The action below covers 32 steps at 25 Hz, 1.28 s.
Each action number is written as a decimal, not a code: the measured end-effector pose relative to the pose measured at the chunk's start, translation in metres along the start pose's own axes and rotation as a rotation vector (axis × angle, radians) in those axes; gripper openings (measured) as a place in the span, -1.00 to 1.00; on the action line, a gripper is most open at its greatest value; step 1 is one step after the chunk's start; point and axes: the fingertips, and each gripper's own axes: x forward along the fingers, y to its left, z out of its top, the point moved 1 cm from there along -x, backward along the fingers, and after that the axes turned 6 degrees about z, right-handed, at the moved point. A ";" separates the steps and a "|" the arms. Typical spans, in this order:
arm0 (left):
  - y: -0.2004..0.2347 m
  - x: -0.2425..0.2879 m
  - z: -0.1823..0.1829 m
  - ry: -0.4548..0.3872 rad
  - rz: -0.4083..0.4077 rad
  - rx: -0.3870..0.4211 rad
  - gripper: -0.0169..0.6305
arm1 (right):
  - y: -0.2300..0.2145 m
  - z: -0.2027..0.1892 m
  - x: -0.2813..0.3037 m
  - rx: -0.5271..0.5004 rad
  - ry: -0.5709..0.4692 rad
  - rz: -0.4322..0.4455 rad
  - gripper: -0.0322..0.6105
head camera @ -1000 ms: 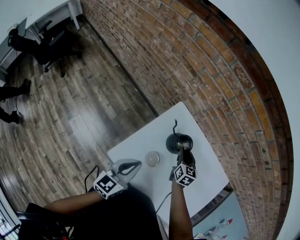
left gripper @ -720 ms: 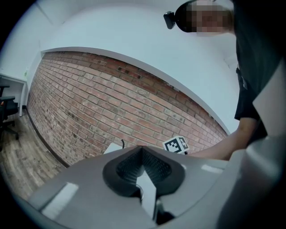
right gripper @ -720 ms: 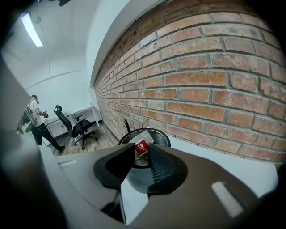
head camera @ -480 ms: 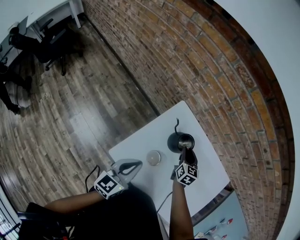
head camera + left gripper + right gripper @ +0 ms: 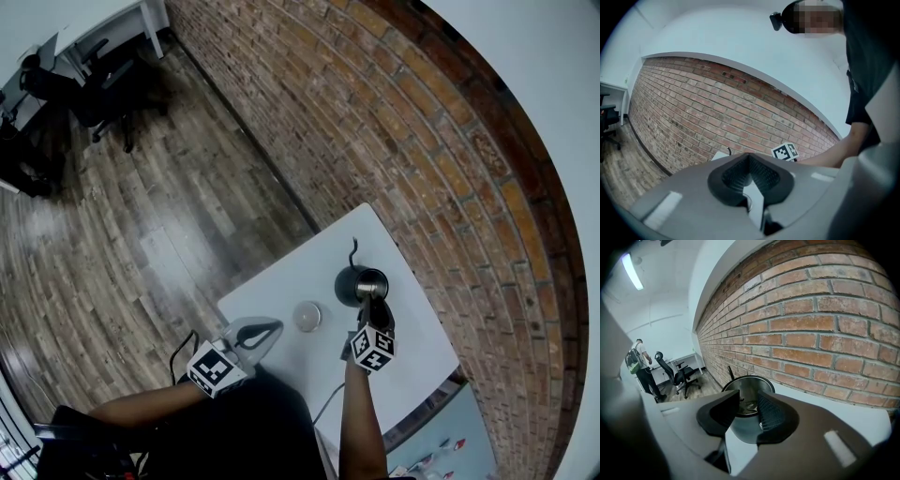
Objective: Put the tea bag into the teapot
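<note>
Right gripper view: looks like the tea bag (image 5: 749, 406) lying small and pale inside the open teapot (image 5: 750, 378). Probably light, limp, easily torn; best pinched at a top corner. Above the rim, right gripper (image 5: 748, 393) unclenched, just widened, holding nothing. Left gripper (image 5: 749, 157) clenched, empty, well apart from the pot.

Black short-sleeved top (image 5: 862, 70), forearms bare. Pale grey moulded shells on the left gripper (image 5: 274, 328) and right gripper (image 5: 372, 302), black ribbed pads (image 5: 771, 416) inside the jaws, a white cube (image 5: 372, 347) with black square markers on each.
</note>
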 end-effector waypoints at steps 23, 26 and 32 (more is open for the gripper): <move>-0.015 0.004 0.008 -0.026 -0.045 0.009 -0.95 | -0.004 0.019 -0.035 -0.016 -0.054 0.007 -0.66; -0.020 0.008 0.009 -0.029 -0.062 -0.026 -0.95 | -0.010 0.025 -0.050 -0.026 -0.078 -0.024 -0.72; -0.031 0.017 0.009 -0.036 -0.104 -0.048 -0.95 | -0.016 0.031 -0.081 -0.028 -0.128 -0.063 -0.89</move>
